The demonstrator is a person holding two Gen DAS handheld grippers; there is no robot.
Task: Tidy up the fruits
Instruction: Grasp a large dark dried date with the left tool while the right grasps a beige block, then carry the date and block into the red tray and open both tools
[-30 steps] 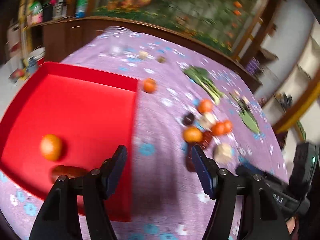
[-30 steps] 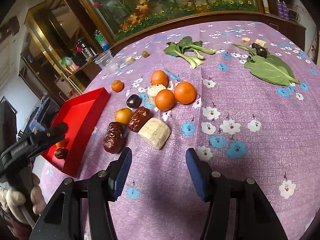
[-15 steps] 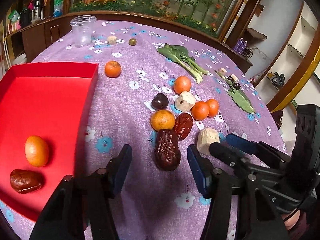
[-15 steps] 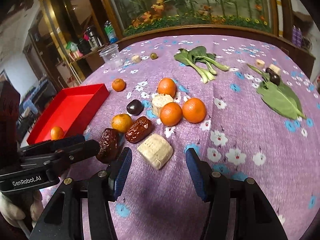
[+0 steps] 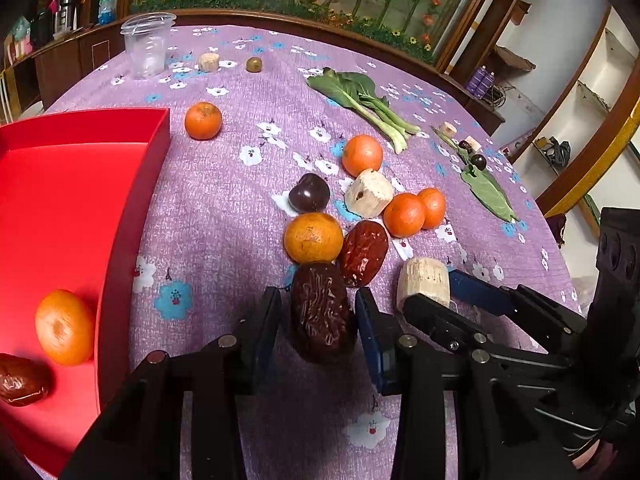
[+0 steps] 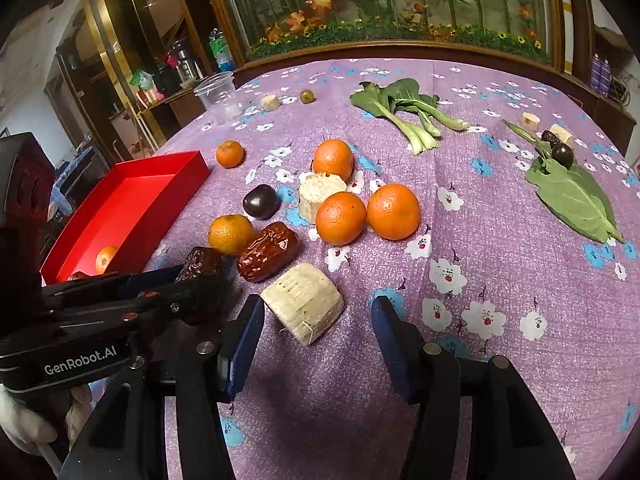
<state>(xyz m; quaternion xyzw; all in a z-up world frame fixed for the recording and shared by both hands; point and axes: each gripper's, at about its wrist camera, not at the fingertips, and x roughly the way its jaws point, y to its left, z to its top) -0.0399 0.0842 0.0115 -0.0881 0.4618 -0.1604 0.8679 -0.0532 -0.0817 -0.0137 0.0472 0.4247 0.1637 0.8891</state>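
Since a second ago the left gripper (image 5: pixel 318 312) has swung from the red tray (image 5: pixel 132 184) to straddle the dark date (image 5: pixel 322 312), jaws closing, pads not clearly touching. Right gripper (image 6: pixel 318 330) hovers spread, a pale chunk (image 6: pixel 304 300) just ahead; oranges (image 6: pixel 340 218) lie beyond.

A dark wrinkled date (image 5: pixel 322 312) lies lengthwise on the cloth, its far end touching a tangerine (image 5: pixel 313 237) and a glossy red date (image 5: pixel 365 252). Three more oranges (image 6: pixel 341 218) and a dark plum (image 6: pixel 261 201) cluster beyond. The red tray (image 5: pixel 132 208) holds an orange (image 5: pixel 64 326) and a date (image 5: pixel 20 378).
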